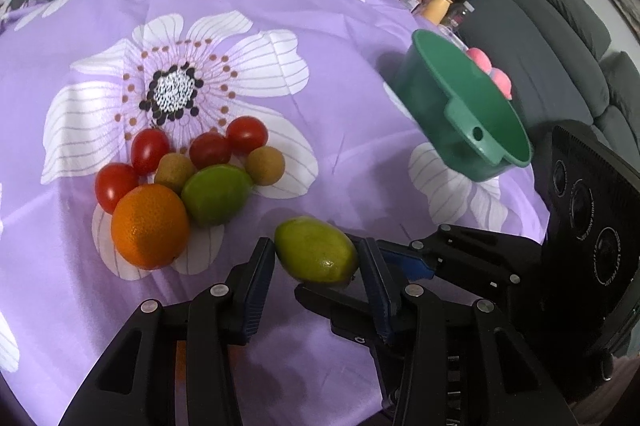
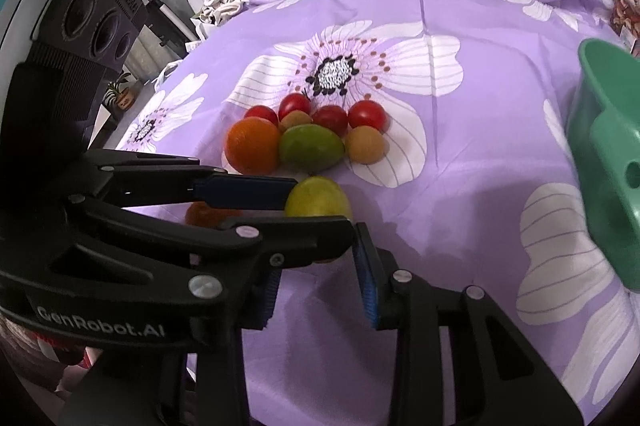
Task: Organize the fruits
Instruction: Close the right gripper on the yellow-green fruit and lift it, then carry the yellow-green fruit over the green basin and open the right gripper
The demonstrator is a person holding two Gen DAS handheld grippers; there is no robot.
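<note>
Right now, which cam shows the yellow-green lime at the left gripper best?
Left wrist: the yellow-green lime sits whole between the left gripper pads, which press both its ends. Right wrist shows only the top of it, lower part hidden behind that gripper's black finger.

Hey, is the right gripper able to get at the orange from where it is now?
Probably not directly: the left gripper, closed on a lime, sits between the right gripper and the orange.

"GenRobot.AI" is printed in pale letters on the black left tool (image 2: 320,204); its camera block's lettering is too blurred to read.
</note>
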